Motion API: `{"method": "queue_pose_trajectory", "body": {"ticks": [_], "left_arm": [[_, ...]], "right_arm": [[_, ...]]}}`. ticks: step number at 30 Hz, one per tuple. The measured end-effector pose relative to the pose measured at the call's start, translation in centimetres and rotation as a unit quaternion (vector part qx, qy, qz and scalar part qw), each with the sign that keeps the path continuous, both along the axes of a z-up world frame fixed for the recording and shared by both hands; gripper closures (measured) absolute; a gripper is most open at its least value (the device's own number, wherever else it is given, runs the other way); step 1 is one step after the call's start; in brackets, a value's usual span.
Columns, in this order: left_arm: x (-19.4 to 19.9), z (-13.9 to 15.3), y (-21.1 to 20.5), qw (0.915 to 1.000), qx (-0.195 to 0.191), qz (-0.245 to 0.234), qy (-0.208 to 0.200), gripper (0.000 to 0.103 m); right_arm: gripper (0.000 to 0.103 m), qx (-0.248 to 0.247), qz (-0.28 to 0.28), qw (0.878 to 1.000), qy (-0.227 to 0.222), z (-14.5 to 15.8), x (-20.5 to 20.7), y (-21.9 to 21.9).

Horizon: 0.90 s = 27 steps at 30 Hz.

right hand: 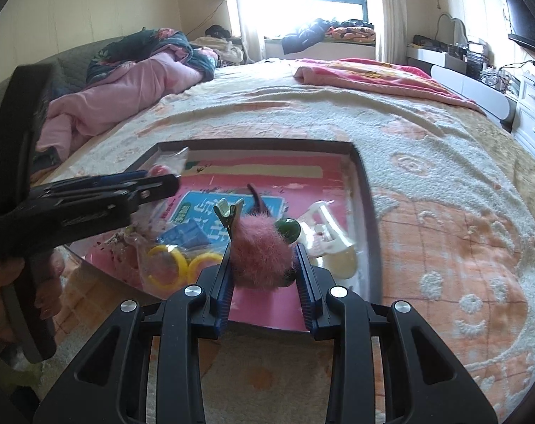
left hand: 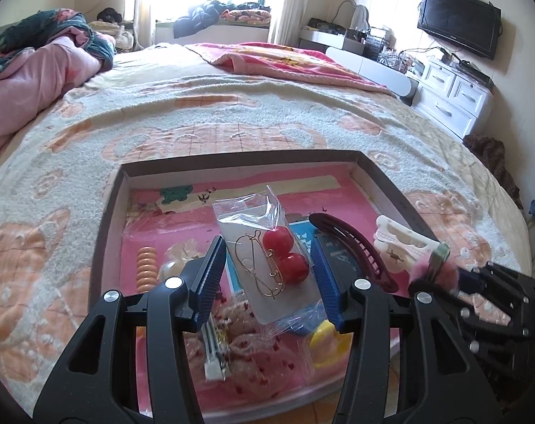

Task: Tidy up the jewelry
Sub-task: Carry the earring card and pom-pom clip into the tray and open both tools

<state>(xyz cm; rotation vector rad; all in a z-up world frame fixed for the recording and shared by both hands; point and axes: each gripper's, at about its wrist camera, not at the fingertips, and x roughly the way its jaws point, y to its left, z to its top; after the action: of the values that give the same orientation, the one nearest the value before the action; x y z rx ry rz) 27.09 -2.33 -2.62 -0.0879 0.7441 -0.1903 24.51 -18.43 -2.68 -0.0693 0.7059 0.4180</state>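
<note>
Angled downward over the near rim of the tray (left hand: 401,194), the left gripper (left hand: 267,279) has its jaws part open and closed on a clear packet (left hand: 256,247) holding red-bead earrings, lifted above the tray's clutter. Just to its right, the right gripper (right hand: 263,275), tilted down alike, has its jaws narrowly parted and clamped on a pink fluffy hair clip (right hand: 260,254). Beneath and beyond lie a white claw clip (right hand: 324,229), yellow rings (right hand: 186,265) and a dark red comb clip (left hand: 352,243) in the tray, which rests on the bed (left hand: 232,106).
</note>
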Motion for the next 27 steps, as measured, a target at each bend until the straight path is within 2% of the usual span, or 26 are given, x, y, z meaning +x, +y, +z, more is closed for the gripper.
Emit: {"method": "queue_pose_trajectory", "body": {"ticks": [8, 22, 27], "left_arm": [[1.3, -0.7, -0.1, 0.9999, -0.005, -0.003, 0.010, 0.062], [2.0, -1.4, -0.1, 0.9996, -0.015, -0.003, 0.024, 0.062], [2.0, -1.4, -0.1, 0.9995, -0.020, -0.003, 0.026, 0.061]], "right_arm": [[0.072, -0.001, 0.016, 1.000, 0.016, -1.5, -0.2, 1.1], [0.070, 0.011, 0.026, 0.999, 0.018, -1.1, -1.0, 1.6], [0.064, 0.011, 0.025, 0.999, 0.017, -0.9, -1.5, 1.3]]}}
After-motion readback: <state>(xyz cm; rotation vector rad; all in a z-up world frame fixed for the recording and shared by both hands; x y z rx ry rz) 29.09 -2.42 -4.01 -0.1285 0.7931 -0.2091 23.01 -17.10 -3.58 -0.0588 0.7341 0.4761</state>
